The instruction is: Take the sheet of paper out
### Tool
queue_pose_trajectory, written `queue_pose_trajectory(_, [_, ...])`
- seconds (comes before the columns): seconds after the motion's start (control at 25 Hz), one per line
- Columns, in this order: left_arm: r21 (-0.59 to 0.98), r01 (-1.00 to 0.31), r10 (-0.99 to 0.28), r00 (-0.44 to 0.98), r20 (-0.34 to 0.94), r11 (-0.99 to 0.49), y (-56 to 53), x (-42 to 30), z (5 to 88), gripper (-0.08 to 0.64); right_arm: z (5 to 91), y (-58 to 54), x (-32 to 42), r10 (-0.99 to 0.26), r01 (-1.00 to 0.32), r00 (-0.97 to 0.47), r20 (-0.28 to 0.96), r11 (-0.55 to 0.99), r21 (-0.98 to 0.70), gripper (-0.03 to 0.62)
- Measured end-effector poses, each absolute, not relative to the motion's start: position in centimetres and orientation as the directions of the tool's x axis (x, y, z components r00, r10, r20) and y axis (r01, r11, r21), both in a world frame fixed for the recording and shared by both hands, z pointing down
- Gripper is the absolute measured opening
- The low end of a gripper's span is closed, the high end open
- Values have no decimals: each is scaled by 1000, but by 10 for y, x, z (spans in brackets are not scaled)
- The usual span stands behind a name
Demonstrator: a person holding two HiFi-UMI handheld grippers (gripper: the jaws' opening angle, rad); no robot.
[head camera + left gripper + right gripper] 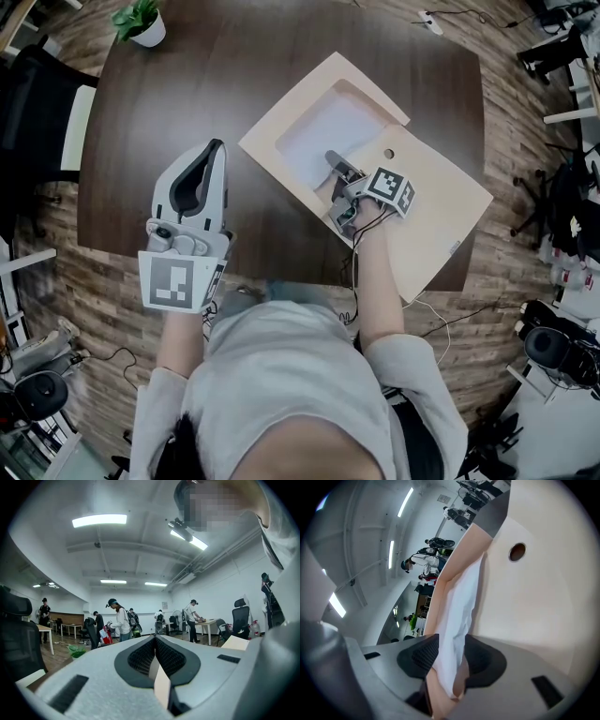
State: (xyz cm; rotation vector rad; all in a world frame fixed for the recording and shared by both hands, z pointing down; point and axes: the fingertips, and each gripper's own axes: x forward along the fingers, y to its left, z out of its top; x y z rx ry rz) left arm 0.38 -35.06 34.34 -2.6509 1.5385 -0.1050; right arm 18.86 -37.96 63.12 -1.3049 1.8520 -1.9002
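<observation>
Right gripper (331,159) pinching thin white paper (323,131) — flat, tan envelope (441,206)

A white sheet of paper (323,131) is being shown inside a pale tan folder (441,206) on a dark brown table (234,66), and black-and-white square markers (173,281) are being carried by the grey left gripper (217,148) and right gripper (331,159).

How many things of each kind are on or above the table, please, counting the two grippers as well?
tan folder: 1
sheet of paper: 1
potted plant: 1
grippers: 2, the left gripper and the right gripper
Total: 5
</observation>
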Motion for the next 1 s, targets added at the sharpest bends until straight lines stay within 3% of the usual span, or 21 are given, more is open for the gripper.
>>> queue_pose_trajectory(0.36, [-91,-870,-875,483,31,-484,-359,-2,348,9,623,-402,215,-773,-417,-500,390,-180,-891,160])
queue_pose_trajectory(0.72, [-92,-870,-874,484,32,-485,-365,0,350,9,628,-410,183,-698,-411,-596,397,-160,-898,158])
queue_pose_trajectory(1.0, [-97,-877,-882,469,35,-470,-367,-7,349,9,637,-417,174,-670,-490,-575,469,-178,-854,30])
